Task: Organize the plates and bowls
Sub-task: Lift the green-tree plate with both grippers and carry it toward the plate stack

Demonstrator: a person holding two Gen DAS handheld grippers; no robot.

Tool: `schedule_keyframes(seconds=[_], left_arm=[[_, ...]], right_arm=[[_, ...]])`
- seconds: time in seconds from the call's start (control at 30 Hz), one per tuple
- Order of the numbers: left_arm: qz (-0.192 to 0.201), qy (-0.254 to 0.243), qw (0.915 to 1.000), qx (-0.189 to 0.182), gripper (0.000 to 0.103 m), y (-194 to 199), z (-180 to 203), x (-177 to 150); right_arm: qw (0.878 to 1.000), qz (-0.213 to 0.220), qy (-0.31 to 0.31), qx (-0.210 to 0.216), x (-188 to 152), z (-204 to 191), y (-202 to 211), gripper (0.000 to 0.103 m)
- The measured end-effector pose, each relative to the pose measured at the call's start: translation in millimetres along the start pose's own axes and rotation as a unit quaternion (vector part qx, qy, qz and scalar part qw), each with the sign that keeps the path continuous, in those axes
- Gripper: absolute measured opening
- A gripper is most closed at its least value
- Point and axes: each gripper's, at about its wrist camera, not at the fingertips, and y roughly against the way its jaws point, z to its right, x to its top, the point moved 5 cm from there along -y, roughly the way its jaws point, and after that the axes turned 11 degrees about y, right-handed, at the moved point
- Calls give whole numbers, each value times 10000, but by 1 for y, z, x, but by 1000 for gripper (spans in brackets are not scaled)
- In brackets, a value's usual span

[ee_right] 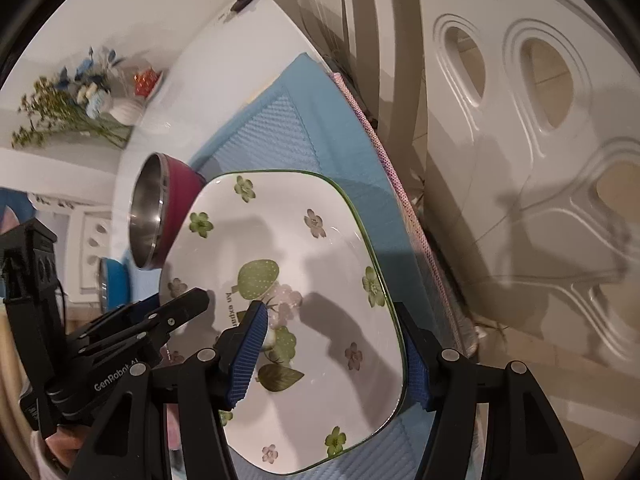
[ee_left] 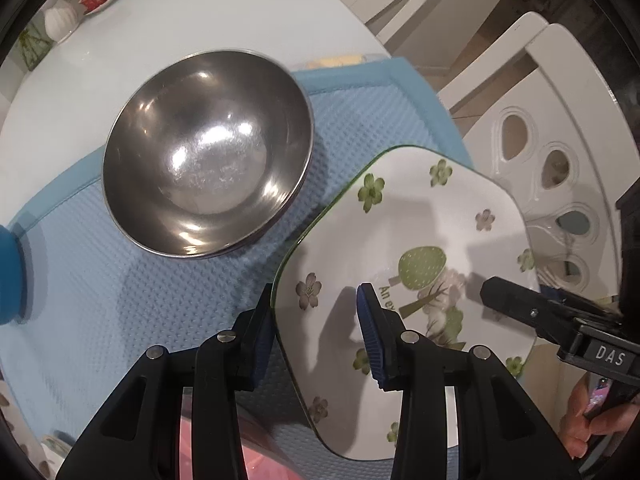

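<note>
In the left wrist view, the left tongs (ee_left: 320, 336) straddle the near left rim of the flowered plate (ee_left: 400, 248). One blue pad (ee_left: 374, 336) lies over the white inner face of the plate, and the other pad sits at the outer side of the rim, under its green edge, so the tongs are clenched on the plate rim. The plate is square with rounded corners and is tilted above the blue mat (ee_left: 120, 280). Left of the plate, a steel bowl (ee_left: 208, 152) stands upright on the mat, just beside the plate edge. At the right side of the plate, the black right tongs (ee_left: 520, 304) reach in to its rim. Beyond the plate there is a white chair (ee_left: 560, 160). The white worktop (ee_left: 180, 20) continues behind the mat, far from the plate.

In the right wrist view, the right tongs (ee_right: 336, 352) hold the right rim of the flowered plate (ee_right: 300, 248): one blue pad (ee_right: 248, 352) presses on the inner face, the other is behind the green edge. Left of the plate, the bowl (ee_right: 160, 208) shows a dark red outer wall and a steel inside, partly behind the plate. The left tongs (ee_right: 176, 312) meet the left rim of the plate. The blue mat (ee_right: 280, 128) lies under and behind the plate. Far behind the plate, flowers (ee_right: 72, 96) stand on the worktop (ee_right: 224, 40).
</note>
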Motion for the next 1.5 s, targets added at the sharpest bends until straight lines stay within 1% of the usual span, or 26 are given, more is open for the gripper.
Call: schedule_keyframes(seconds=[0.13,0.2,0.3,0.37,0.47,0.57,0.67,0.83,1.0,1.1,1.5], left_arm=[[45,-30,10000,-3,36,6,0,-2],[40,16,10000,-87,36,11,0,-4],[165,9,9997,-192,36,29,-3,-6],[215,51,9995,-227,36,37,-5,-6],[250,92,9995,-173,36,43,-11,-9],[343,212,9988,-276,36,55,-20,-11],[460,267,9982,-289,36,68,-28,-13],[656,403,9966,-288,36,86,-44,-17],[713,550,9955,-298,36,97,-66,-25],[760,647,9946,-282,36,102,-80,-30],[821,1118,9901,-202,36,113,-141,-58]], right_arm=[[9999,54,-70,102,-2,-1,6,61],[9999,54,-45,87,-3,-4,11,61],[9999,87,13,112,-5,-12,21,61],[9998,105,41,163,-5,-18,28,61],[9998,127,114,139,-4,-29,33,61],[9996,142,218,95,-4,-41,38,61],[9993,173,285,161,-3,-53,42,61],[9987,212,398,254,-2,-73,47,61],[9980,189,453,391,-3,-94,45,61],[9973,164,598,384,-4,-110,43,61],[9931,-69,987,624,-17,-169,20,61]])
